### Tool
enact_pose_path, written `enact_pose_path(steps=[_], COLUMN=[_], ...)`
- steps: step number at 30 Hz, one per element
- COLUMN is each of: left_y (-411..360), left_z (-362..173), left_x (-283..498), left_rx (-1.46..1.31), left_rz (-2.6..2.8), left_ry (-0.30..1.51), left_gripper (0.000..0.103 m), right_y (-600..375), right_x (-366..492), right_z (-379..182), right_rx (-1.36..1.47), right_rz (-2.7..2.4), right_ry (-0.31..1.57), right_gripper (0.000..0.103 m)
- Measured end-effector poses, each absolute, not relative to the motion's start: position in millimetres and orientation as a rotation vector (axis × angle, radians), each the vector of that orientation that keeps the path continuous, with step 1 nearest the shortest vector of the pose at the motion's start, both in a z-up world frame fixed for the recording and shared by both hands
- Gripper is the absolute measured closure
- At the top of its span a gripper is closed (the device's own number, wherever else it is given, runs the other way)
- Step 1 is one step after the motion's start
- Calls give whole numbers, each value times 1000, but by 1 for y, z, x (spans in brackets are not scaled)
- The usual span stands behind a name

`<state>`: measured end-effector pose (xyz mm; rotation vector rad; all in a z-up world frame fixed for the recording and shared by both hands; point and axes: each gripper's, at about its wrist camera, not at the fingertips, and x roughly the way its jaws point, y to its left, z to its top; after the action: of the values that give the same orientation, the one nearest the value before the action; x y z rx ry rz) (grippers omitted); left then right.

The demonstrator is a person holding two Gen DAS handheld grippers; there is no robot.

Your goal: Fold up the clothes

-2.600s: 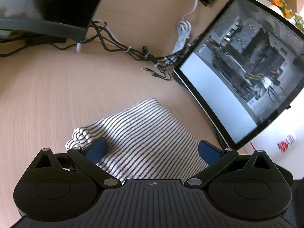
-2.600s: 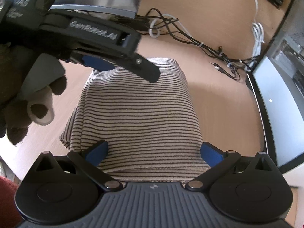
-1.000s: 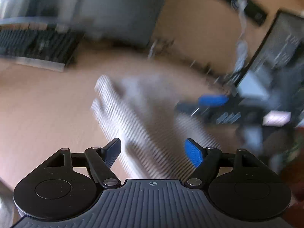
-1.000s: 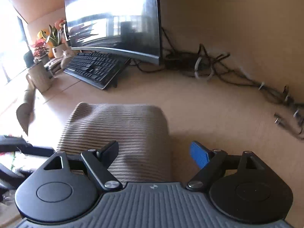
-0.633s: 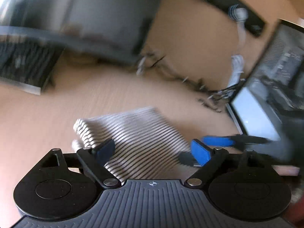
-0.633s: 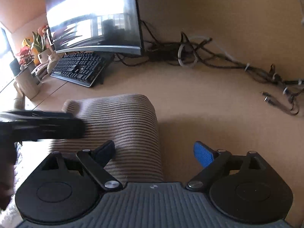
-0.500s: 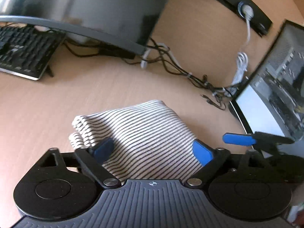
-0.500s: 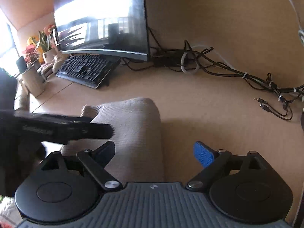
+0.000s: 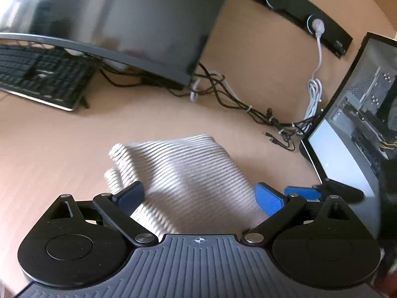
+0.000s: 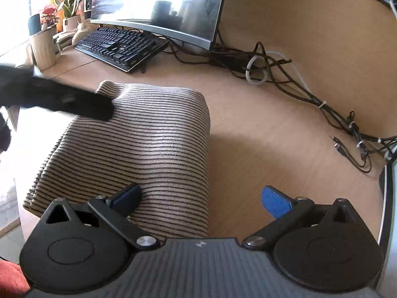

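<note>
A beige garment with thin black stripes (image 10: 148,144) lies folded into a thick rectangle on the wooden desk (image 10: 260,129). It also shows, blurred, in the left wrist view (image 9: 188,173). My left gripper (image 9: 199,196) is open and empty just above the garment's near edge. My right gripper (image 10: 201,198) is open and empty, its left finger over the garment's near right corner. The other gripper's dark finger (image 10: 82,101) rests on the garment's far left corner. In the left wrist view a blue-padded finger (image 9: 302,192) of my right gripper shows at the right.
A curved monitor (image 10: 158,2) and a black keyboard (image 10: 119,47) stand behind the garment. A tangle of cables (image 10: 285,87) runs along the back right. A PC case (image 9: 354,129) stands at the right. A mug (image 10: 43,49) and potted plants (image 10: 67,7) stand far left.
Both grippers pulled back from the folded garment and tilted up, bringing the monitor and keyboard into view. The left gripper's finger has come down onto the far left corner.
</note>
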<state>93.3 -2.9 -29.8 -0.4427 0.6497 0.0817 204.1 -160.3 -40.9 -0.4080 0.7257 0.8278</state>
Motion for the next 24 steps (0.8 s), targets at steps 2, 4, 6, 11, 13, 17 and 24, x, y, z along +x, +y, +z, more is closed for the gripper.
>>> enact_pose_path(steps=[2, 4, 6, 11, 13, 17, 24], left_y=[-4, -5, -6, -12, -14, -11, -2], left_z=[-28, -34, -36, -21, -19, -37, -56], left_x=[84, 79, 74, 65, 63, 64, 59], left_rx=[-466, -497, -518, -564, -573, -570, -636], left_rz=[90, 88, 98, 15, -10, 86, 129], left_ry=[660, 705, 718, 669, 672, 765, 818], left_gripper=[16, 25, 31, 49, 48, 49, 38], right_y=[-163, -166, -166, -165, -165, -167, -165], right_x=[209, 211, 212, 210, 210, 211, 206], right_z=[-41, -41, -42, -40, -40, -40, -32], right_rx=[-389, -375, -369, -387, -392, -378, -366], right_rz=[844, 859, 866, 866, 868, 874, 932], right_ry=[744, 757, 762, 743, 739, 745, 725], right_gripper=[0, 0, 0, 0, 0, 0, 0])
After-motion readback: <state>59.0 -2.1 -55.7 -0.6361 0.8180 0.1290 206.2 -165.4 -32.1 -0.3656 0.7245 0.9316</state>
